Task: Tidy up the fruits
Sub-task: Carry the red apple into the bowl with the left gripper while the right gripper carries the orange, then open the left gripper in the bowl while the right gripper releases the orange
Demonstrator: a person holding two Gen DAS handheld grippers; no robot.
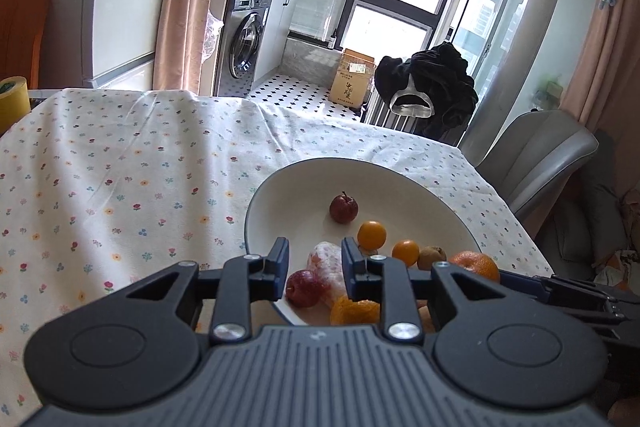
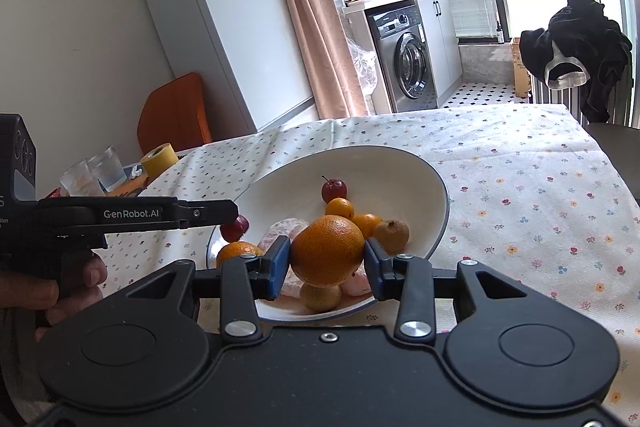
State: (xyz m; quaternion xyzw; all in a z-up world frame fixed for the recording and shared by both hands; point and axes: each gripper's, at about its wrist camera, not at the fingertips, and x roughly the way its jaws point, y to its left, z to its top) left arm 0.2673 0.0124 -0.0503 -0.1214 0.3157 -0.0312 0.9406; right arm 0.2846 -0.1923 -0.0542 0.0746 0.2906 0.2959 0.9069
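Note:
A white bowl (image 1: pixel 380 183) (image 2: pixel 384 163) stands on the flowered tablecloth and holds several fruits: small red fruits (image 1: pixel 343 207), small oranges (image 1: pixel 371 235), brown fruits (image 2: pixel 391 235) and a peeled pink piece (image 1: pixel 328 267). My right gripper (image 2: pixel 327 261) is shut on a large orange (image 2: pixel 327 251), just above the bowl's near side; the orange also shows in the left wrist view (image 1: pixel 476 265). My left gripper (image 1: pixel 315 261) is open and empty over the bowl's near left rim, above the pink piece. It shows from the side in the right wrist view (image 2: pixel 224 213).
A yellow tape roll (image 2: pixel 159 159) and glasses (image 2: pixel 105 169) stand at the table's far left. A grey chair (image 1: pixel 536 155) and a chair draped with black clothes (image 1: pixel 432 87) stand past the table's far edges. The tablecloth (image 1: pixel 120 187) stretches left of the bowl.

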